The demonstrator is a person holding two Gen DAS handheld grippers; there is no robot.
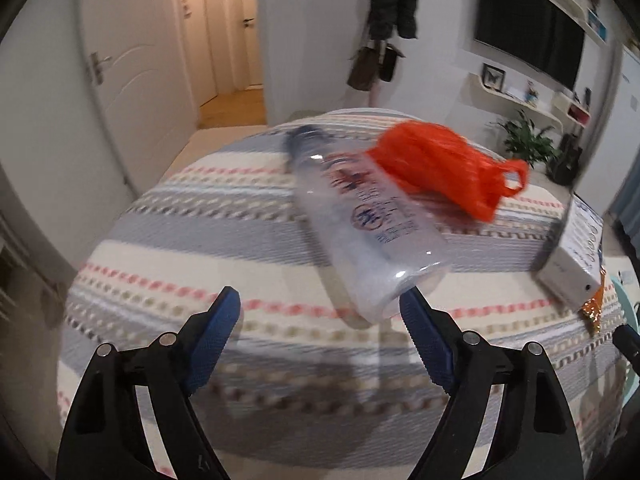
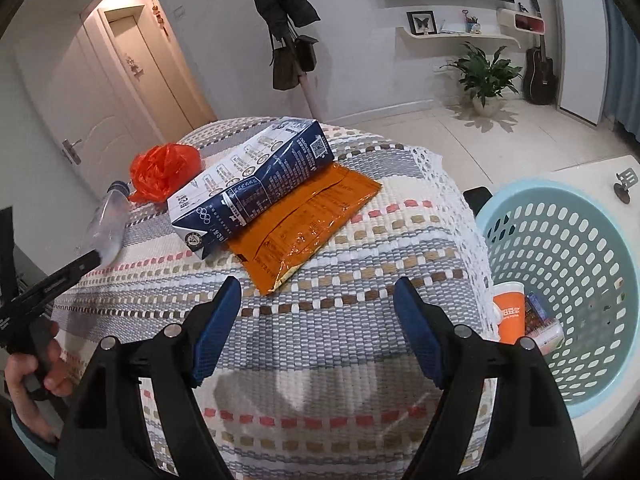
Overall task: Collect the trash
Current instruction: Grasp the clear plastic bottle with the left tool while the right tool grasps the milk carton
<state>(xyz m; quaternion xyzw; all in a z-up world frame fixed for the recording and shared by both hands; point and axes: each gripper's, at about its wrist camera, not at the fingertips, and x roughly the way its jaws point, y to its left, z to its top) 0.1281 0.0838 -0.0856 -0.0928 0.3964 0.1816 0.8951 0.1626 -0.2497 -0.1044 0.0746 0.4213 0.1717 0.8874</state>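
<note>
A clear plastic bottle (image 1: pixel 360 216) with a blue cap lies on the striped tablecloth (image 1: pixel 200 248), its base near my open left gripper (image 1: pixel 320 304). A crumpled red plastic bag (image 1: pixel 440 160) lies behind the bottle. In the right wrist view, my right gripper (image 2: pixel 318 292) is open and empty above the cloth. Ahead of it lie an orange foil wrapper (image 2: pixel 304 224) and a blue and white carton (image 2: pixel 256 180) resting on it. The red bag (image 2: pixel 164 170) and the bottle (image 2: pixel 106 220) show at the left, with the left gripper's finger at the bottle's base.
A light blue perforated basket (image 2: pixel 580 280) stands right of the table, holding an orange cup (image 2: pixel 510 312) and a small packet. The carton's end (image 1: pixel 572 256) shows at the right in the left wrist view. A door, a coat rack and a plant stand behind.
</note>
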